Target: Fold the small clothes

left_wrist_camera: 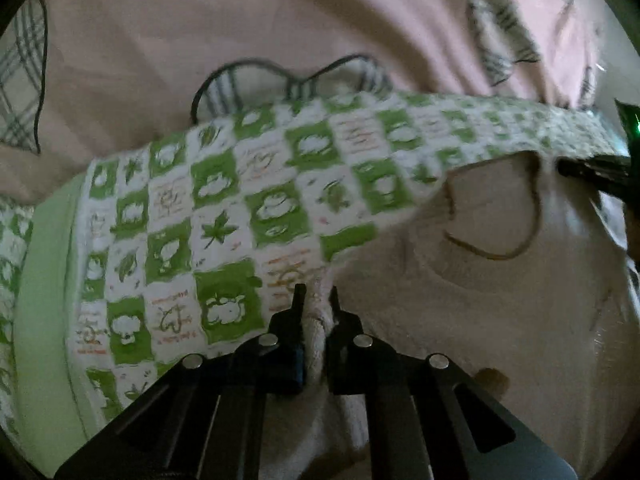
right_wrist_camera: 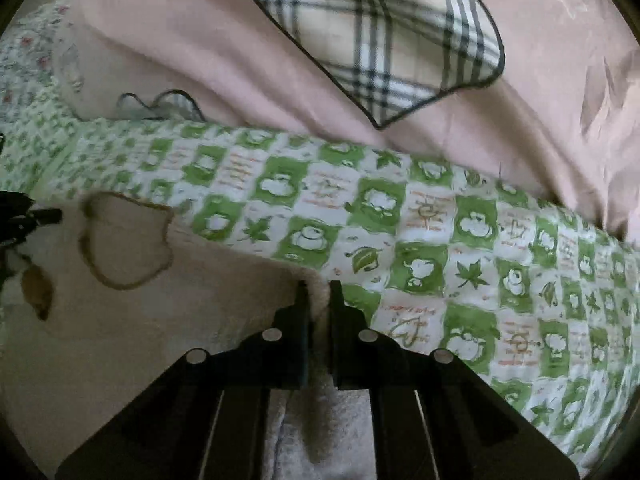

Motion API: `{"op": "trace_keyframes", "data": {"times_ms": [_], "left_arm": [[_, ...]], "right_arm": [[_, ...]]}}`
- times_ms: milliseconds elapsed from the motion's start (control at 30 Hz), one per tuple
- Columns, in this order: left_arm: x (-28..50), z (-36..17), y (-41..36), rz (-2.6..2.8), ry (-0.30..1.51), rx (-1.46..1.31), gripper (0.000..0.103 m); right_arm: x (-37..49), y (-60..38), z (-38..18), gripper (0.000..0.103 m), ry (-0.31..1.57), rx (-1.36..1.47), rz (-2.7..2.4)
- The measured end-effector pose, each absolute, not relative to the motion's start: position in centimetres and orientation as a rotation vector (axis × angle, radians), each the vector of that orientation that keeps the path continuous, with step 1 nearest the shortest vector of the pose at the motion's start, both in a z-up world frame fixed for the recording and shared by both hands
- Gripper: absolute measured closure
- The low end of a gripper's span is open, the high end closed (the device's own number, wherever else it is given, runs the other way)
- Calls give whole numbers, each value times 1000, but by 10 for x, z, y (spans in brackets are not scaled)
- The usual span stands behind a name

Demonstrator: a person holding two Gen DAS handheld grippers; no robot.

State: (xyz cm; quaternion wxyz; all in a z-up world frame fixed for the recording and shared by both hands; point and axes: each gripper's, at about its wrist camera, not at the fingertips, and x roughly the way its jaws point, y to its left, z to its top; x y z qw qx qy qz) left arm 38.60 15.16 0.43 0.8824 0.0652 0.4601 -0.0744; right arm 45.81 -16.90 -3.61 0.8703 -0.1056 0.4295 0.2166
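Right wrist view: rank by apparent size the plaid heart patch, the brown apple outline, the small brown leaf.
1. Plaid heart patch on the pink bedding, clearly largest.
2. Brown stitched apple outline on the cream fleece garment.
3. Small brown leaf patch, smallest.
Fisheye edge distortion may shrink the leaf somewhat.

Left gripper [left_wrist_camera: 317,294] angled steeply down, jaws pinched tight on fold of cream garment [left_wrist_camera: 460,320]. Right gripper [right_wrist_camera: 320,290] same steep tilt, jaws clamped on garment's edge. Both side by side, fingers forward.
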Motion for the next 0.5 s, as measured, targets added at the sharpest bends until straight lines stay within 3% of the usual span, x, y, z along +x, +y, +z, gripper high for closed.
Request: {"op": "trace_keyframes", "data": {"times_ms": [267,333,467,500], "left_arm": [[400,-14,153,-129,959,76,96],[398,-10,155,-109,963,82,90],[387,16,163,-41,944,85,72],[383,24,167,-22,934,83,66]], "right_arm": [[464,-156,-52,94,915,-189,394],[463,-157,-50,92,921,-152,406],[454,-177,-33,59,901,-70,382],[450,-185,-27,58,892,-61,368]]}}
